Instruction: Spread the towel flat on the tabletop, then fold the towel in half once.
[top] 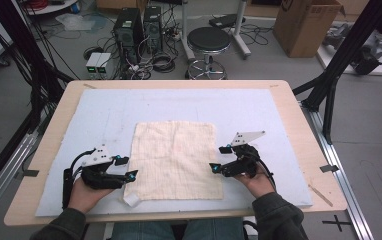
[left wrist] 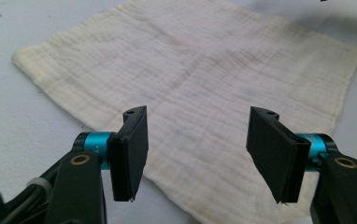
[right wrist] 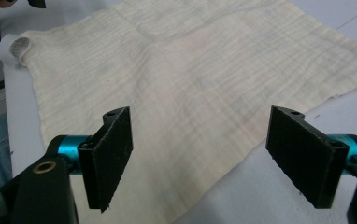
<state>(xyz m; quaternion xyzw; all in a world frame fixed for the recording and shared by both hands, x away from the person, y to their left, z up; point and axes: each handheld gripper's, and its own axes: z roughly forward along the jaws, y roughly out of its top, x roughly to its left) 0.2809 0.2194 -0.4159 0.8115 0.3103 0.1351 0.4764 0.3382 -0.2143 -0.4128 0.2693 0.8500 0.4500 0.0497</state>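
Cloth (top: 175,159) is spread flat near the bench's (top: 289,107) front edge, flanked by the left tool (top: 125,167) and right tool (top: 219,158), both gaping empty beside its near corners

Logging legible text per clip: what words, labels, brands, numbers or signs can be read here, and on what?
None can be read.
cardboard box: a dark mark near its top edge, too small and blurred to read.
cloth: a white tag at its near left corner, no print legible.
left gripper, right gripper: no lettering visible.
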